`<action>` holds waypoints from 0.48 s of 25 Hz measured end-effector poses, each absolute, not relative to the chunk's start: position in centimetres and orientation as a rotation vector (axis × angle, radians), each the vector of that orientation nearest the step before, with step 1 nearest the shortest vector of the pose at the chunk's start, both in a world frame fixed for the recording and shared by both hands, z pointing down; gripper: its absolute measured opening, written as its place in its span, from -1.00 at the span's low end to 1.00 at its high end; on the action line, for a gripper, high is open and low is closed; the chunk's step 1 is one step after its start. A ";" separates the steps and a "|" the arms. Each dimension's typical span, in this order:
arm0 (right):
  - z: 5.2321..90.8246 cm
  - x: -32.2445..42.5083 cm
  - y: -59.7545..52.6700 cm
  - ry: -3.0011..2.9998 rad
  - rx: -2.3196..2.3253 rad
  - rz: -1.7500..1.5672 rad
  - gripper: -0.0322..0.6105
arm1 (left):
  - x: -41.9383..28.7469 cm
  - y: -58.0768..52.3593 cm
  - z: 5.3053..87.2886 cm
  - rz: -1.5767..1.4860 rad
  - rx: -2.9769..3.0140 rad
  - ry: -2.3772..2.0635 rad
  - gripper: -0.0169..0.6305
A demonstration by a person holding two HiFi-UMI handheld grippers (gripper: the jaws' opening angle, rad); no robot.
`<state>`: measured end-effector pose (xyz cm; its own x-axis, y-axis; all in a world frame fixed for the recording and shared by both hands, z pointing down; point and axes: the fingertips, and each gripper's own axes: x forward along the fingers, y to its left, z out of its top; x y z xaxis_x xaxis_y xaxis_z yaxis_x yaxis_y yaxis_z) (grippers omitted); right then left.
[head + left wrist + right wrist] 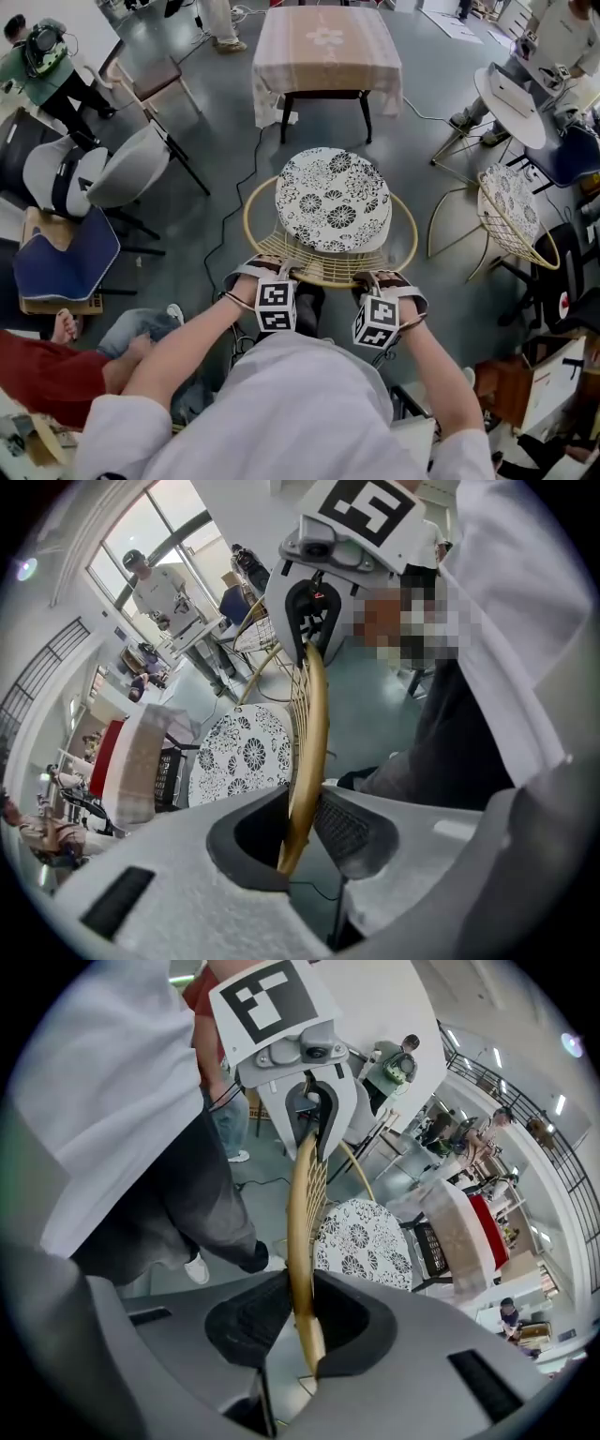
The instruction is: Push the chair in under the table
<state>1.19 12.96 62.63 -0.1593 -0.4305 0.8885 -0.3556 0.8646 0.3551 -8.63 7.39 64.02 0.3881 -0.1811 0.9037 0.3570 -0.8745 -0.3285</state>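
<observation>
Though my left hand-held gripper [281, 277] and right hand-held gripper [375, 283] both clamp the chair [333, 202] by its back rim [328, 278], it's well short of the far table [328, 42], so the pushing's all left.

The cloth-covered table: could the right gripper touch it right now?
Probably not. The right gripper is closed on the back rim of the gold chair, whose patterned cushion lies between it and the table.

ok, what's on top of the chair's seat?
A floral cushion lies on the chair, inside its gold rim. The seat surface beneath it is covered, so unseen.
</observation>
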 end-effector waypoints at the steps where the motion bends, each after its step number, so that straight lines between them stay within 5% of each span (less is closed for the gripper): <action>1: 62.7 1.2 12.9 -1.766 0.590 -0.078 -0.71 | -8.6 7.4 64.1 -1.512 -2.173 -0.167 -0.69; 12: 62.8 2.1 10.4 -1.774 0.578 -0.083 -0.72 | -7.7 4.6 64.3 -1.570 -2.139 -0.166 -0.72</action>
